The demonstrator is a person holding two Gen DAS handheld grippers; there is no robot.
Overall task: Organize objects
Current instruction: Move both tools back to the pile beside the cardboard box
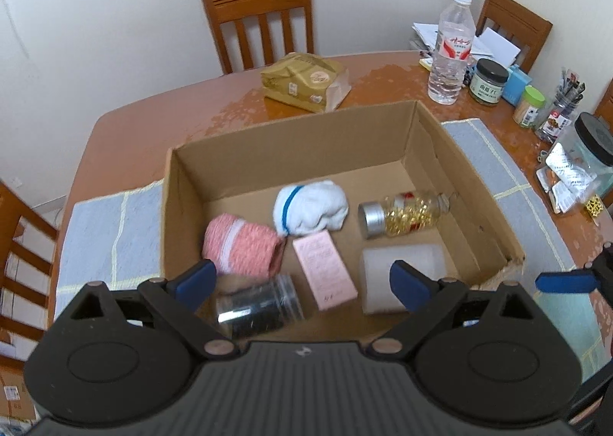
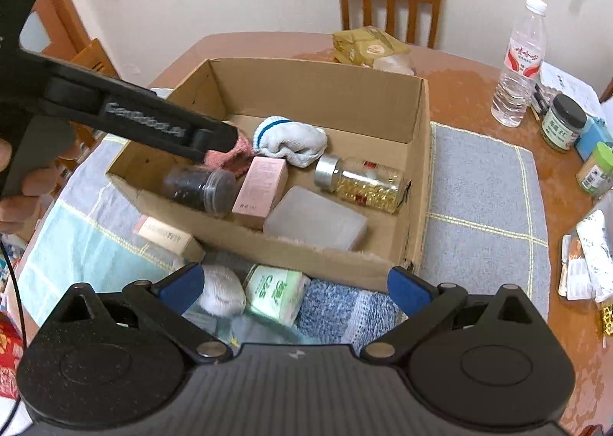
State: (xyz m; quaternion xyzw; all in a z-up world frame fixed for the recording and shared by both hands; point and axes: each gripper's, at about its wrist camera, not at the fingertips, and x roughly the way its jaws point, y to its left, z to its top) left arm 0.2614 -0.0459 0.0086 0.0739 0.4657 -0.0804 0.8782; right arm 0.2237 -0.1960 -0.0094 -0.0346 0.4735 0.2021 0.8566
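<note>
An open cardboard box (image 1: pixel 291 137) (image 2: pixel 318 87) holds a pink sock roll (image 1: pixel 241 248), a white sock roll (image 1: pixel 310 212) (image 2: pixel 295 141), a pink carton (image 1: pixel 325 271) (image 2: pixel 260 187), a capsule bottle (image 1: pixel 406 213) (image 2: pixel 364 179), a dark jar (image 1: pixel 256 305) (image 2: pixel 199 187) and a white block (image 1: pixel 398 267) (image 2: pixel 314 219). My left gripper (image 1: pixel 302 282) is open over the box's near side, the dark jar lying below it. My right gripper (image 2: pixel 293 288) is open above a white sock (image 2: pixel 224 292), a green tissue pack (image 2: pixel 276 292) and a blue cloth (image 2: pixel 345 313) in front of the box.
A tan packet (image 1: pixel 302 81) lies behind the box. A water bottle (image 1: pixel 450 49), jars and clutter stand at the right. A small carton (image 2: pixel 164 235) lies left of the box front. Wooden chairs (image 1: pixel 260 18) surround the table (image 1: pixel 126 129).
</note>
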